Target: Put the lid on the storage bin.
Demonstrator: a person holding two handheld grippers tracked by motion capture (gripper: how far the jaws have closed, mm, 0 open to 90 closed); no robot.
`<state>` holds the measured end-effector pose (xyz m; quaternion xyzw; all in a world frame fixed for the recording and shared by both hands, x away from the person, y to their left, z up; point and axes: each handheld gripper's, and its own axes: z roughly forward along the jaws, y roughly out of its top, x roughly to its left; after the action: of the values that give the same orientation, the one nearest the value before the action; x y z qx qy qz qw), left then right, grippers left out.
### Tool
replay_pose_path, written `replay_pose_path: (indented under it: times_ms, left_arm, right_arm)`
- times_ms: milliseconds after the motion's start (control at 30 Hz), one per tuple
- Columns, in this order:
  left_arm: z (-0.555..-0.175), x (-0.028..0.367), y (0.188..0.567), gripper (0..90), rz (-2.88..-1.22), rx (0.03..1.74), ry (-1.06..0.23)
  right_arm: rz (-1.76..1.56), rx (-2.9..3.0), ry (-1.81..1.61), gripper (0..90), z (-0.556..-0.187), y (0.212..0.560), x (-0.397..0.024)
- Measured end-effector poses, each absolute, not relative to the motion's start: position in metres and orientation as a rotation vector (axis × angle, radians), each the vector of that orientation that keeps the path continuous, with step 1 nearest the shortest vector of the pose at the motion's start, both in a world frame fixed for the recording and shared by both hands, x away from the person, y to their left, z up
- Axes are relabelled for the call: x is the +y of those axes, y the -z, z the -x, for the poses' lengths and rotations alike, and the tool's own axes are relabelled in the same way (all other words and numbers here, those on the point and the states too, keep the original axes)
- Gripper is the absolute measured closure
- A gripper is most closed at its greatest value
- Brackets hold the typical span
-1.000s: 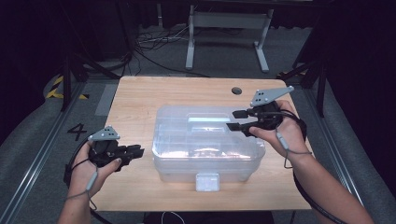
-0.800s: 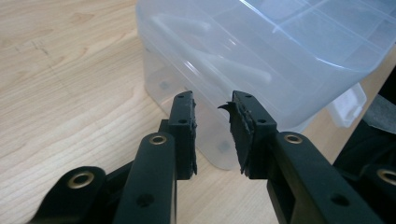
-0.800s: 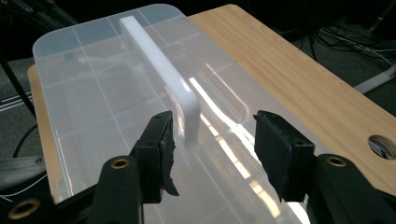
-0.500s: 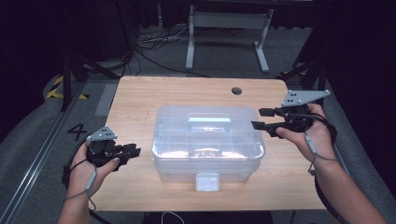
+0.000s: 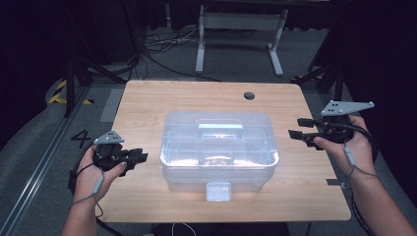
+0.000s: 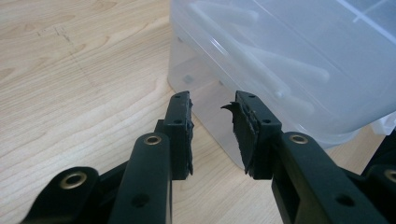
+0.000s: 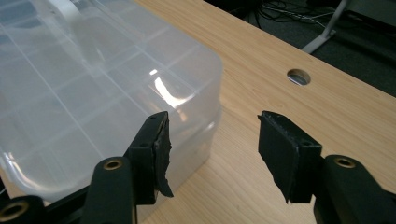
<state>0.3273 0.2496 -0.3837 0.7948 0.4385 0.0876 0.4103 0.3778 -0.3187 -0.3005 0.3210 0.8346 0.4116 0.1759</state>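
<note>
Both grippers off the clear plastic box (image 5: pixel 219 147), jaws empty, box shut at table centre.

Left gripper (image 5: pixel 139 157) sits just beside the box's left end, jaws partly apart and just been opening, nothing between them; its own view has the pads (image 6: pixel 183 126) aimed at the box's lower corner. Right gripper (image 5: pixel 298 128) is near the right end but apart from it, jaws wide, just been opening too, bare table (image 7: pixel 299 121) between them. Box long axis runs left-right across the table, handle (image 5: pixel 220 130) on the lid along the same line, white front latch (image 5: pixel 218 191) facing the person. Next grab, my read: square each gripper to its end wall, close both together at equal height so the box doesn't yaw.
</note>
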Motion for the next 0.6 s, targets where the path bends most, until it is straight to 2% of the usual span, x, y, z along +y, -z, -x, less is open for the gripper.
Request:
replay_pose_path:
  times_ms: [200, 333, 600]
  left_arm:
    - [-0.331, 0.258, 0.388, 67.0, -2.0, 1.154, -0.249]
    - [-0.332, 0.261, 0.391, 66.9, -2.04, 1.219, -0.332]
    - [-0.336, 0.268, 0.399, 65.3, -2.045, 1.241, -0.324]
  right_arm:
    - [-0.905, 2.36, -1.09, 40.2, -0.384, 0.31, -0.337]
    - [-0.928, 2.337, -1.01, 39.3, -0.389, 0.323, -0.349]
    - [-0.995, 2.335, -0.999, 38.2, -0.399, 0.351, -0.369]
